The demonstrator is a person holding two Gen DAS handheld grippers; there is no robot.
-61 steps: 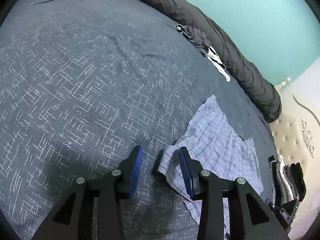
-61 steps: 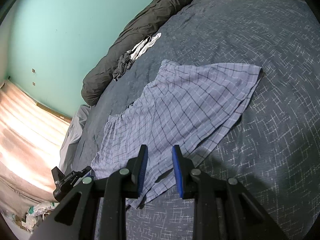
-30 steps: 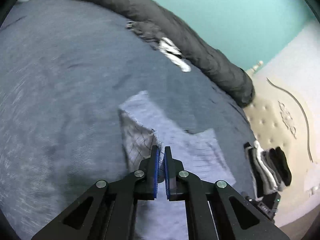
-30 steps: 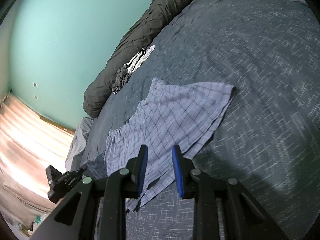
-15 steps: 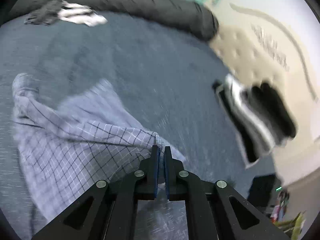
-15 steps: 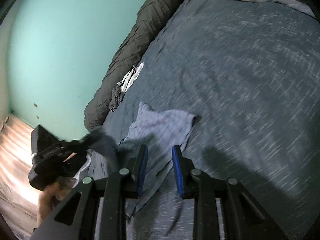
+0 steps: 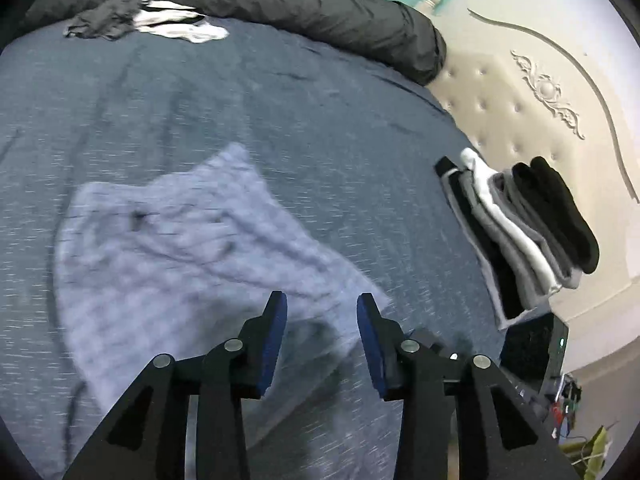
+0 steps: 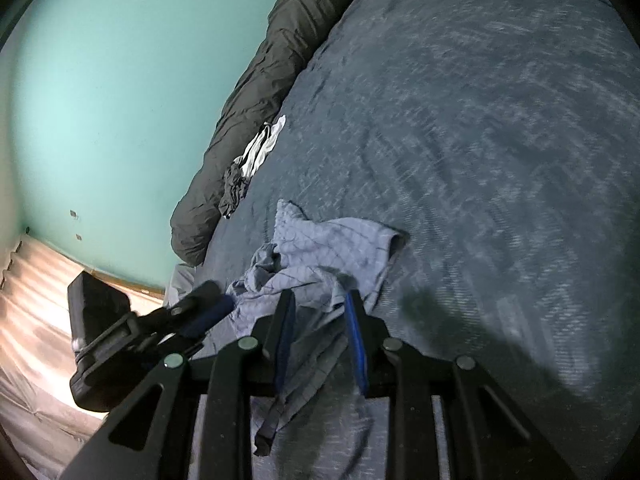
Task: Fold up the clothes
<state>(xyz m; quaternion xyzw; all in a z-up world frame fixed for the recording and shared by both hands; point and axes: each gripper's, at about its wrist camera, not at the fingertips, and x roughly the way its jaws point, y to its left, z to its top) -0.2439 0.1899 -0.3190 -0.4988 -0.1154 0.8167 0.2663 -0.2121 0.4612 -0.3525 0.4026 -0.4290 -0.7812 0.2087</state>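
Observation:
A light blue checked garment (image 7: 172, 256) lies folded over and rumpled on the dark blue bedspread (image 7: 280, 112). It also shows in the right wrist view (image 8: 320, 256). My left gripper (image 7: 322, 312) is open and empty just above the garment's near corner. My right gripper (image 8: 318, 310) is open, with its blue pads on either side of the garment's near edge; cloth lies between and under the jaws. The left gripper shows at the left of the right wrist view (image 8: 200, 312).
A stack of folded black, grey and white clothes (image 7: 520, 224) sits by the cream headboard (image 7: 540, 92). A rolled dark duvet (image 7: 280, 0) runs along the teal wall, with a dark and a white garment (image 7: 160, 20) beside it.
My left gripper carried the garment's corner over toward the headboard side, then opened and let it go. The garment is now folded over and bunched. My right gripper stayed open near the cloth's edge.

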